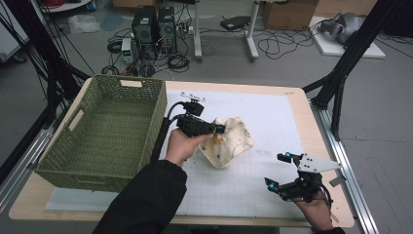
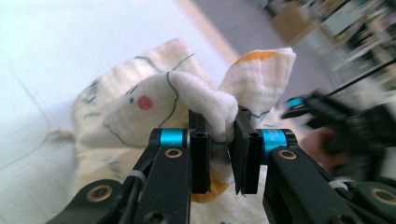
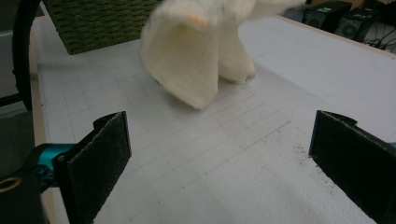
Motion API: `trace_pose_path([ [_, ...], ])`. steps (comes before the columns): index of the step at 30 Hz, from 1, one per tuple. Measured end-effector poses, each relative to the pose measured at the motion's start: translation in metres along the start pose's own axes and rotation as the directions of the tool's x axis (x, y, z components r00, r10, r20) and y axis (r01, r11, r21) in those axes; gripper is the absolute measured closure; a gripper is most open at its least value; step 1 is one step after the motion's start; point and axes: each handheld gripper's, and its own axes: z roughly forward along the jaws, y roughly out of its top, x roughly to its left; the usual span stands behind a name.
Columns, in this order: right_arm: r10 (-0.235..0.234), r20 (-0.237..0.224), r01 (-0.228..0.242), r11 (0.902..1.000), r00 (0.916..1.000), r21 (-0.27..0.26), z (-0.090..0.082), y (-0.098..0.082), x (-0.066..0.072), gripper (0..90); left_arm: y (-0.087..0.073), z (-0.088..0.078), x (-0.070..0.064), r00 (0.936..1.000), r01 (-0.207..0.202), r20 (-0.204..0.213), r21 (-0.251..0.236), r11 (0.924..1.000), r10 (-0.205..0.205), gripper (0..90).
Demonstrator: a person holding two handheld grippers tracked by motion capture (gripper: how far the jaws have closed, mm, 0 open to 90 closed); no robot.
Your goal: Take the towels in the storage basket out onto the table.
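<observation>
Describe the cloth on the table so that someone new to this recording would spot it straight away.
Start at the green woven basket on the left of the table; just right of it, on the white gridded mat, sits a crumpled cream cloth. The left tool pinches a fold of it. It is the one soft thing there, printed with dark lines, orange patches and a red dot.

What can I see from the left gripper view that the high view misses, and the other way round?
The left gripper view alone shows the black pads pinching a bunched fold of the cream cloth, plus its red dot. The high view alone shows the green basket and the computers on the floor. Both show the cloth, the left gripper and the open right gripper.
</observation>
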Motion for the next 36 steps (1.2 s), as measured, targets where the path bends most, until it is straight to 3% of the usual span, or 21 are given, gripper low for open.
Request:
trace_pose_path([
  [6,0.003,0.0,-0.003,1.0,1.0,0.0,0.0,0.0,-0.001,4.6,-0.018,0.036,0.012,0.9986,0.007,-0.053,0.024,0.9997,-0.006,75.7],
  [9,0.0,-0.006,0.0,1.0,1.0,0.008,0.002,0.0,-0.001,6.2,-0.022,0.05,0.014,0.9956,-0.023,-0.089,0.041,0.9989,0.027,74.0],
  [11,0.0,-0.005,0.001,0.9999,1.0,0.015,0.003,0.0,-0.001,10.6,-0.024,0.057,0.014,0.9941,-0.037,-0.1,0.052,0.998,0.042,71.5],
  [12,-0.003,-0.015,0.003,0.9998,0.9999,0.018,0.003,0.0,-0.002,17.5,-0.026,0.061,0.015,0.9919,-0.047,-0.115,0.055,0.9974,0.053,70.3],
  [18,-0.009,-0.023,0.01,0.9987,0.9997,0.049,0.01,0.002,-0.006,29.4,-0.033,0.074,0.02,0.9808,-0.093,-0.163,0.091,0.9915,0.107,66.6],
  [19,-0.003,-0.036,0.005,0.9983,0.9993,0.058,0.015,0.003,-0.009,35.7,-0.033,0.075,0.021,0.9809,-0.094,-0.162,0.089,0.9916,0.107,62.9],
  [20,-0.003,-0.036,0.005,0.9983,0.9993,0.058,0.015,0.003,-0.009,35.7,-0.033,0.076,0.021,0.9814,-0.096,-0.158,0.086,0.9917,0.109,62.9],
  [27,-0.01,-0.054,0.015,0.9951,0.9985,0.098,0.035,0.009,-0.02,49.5,-0.028,0.059,0.015,0.9756,-0.143,-0.163,0.037,0.9891,0.147,47.9],
  [29,-0.001,-0.059,0.007,0.9948,0.9983,0.102,0.038,0.012,-0.021,51.5,-0.027,0.05,0.013,0.9726,-0.16,-0.168,0.016,0.9869,0.161,47.1],
  [31,0.004,-0.068,0.002,0.9952,0.9977,0.098,0.042,0.014,-0.024,52.4,-0.029,0.039,0.012,0.9758,-0.155,-0.161,-0.032,0.9874,0.148,47.0],
  [36,0.013,-0.086,-0.004,0.9935,0.9962,0.114,0.058,0.018,-0.026,52.6,-0.045,0.022,0.015,0.9717,-0.158,-0.187,-0.061,0.9855,0.144,46.9],
])
